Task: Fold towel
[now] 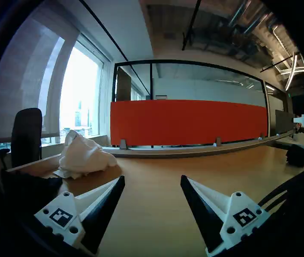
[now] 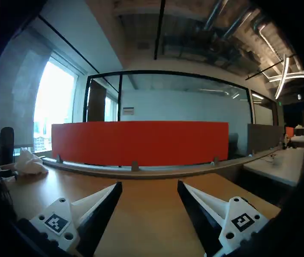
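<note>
A crumpled white towel (image 1: pixel 83 156) lies in a heap on the wooden desk (image 1: pixel 164 188), ahead and to the left of my left gripper (image 1: pixel 152 180). That gripper is open, low over the desk, with nothing between its fingers. In the right gripper view the same towel (image 2: pixel 26 165) appears small at the far left of the desk (image 2: pixel 152 205). My right gripper (image 2: pixel 149 185) is also open and empty, close above the desk, well to the right of the towel.
An orange divider panel (image 1: pixel 188 122) runs along the back edge of the desk. A black office chair (image 1: pixel 25 137) stands behind the towel by the window. A dark object (image 1: pixel 296 155) sits at the desk's right end. White desks (image 2: pixel 280 165) stand farther right.
</note>
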Motion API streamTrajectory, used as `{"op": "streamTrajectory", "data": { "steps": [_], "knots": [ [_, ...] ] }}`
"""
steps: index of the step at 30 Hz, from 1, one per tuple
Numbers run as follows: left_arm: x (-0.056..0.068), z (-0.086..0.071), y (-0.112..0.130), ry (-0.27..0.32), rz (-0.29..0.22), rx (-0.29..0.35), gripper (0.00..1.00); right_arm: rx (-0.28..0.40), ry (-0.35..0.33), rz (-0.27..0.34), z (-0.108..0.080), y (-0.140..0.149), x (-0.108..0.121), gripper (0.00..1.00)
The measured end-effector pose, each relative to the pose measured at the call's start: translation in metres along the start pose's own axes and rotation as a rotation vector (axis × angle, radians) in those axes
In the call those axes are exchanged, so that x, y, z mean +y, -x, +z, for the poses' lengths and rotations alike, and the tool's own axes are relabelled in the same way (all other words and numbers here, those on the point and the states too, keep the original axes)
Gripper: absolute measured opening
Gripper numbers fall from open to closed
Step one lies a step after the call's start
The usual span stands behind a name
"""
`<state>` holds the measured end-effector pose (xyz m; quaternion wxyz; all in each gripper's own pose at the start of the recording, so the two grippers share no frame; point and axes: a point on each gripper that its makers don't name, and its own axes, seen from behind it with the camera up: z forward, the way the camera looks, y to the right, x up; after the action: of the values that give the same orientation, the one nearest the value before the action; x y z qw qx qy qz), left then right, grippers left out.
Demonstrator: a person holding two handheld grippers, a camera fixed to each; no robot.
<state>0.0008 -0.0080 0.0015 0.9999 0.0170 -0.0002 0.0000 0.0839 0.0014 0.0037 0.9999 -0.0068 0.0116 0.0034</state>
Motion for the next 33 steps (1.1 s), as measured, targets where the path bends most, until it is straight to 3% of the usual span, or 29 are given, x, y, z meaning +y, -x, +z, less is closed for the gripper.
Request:
{"op": "streamTrajectory", "data": {
  "steps": [22, 33],
  "knots": [
    [0.0, 0.0, 0.0, 0.0, 0.0, 0.0, 0.97, -0.016, -0.003, 0.016, -0.007, 0.066, 0.014, 1.0],
    [0.0, 0.0, -0.001, 0.0, 0.0, 0.0, 0.96, -0.029, -0.002, 0.037, -0.003, 0.084, 0.015, 0.99]
  ]
}}
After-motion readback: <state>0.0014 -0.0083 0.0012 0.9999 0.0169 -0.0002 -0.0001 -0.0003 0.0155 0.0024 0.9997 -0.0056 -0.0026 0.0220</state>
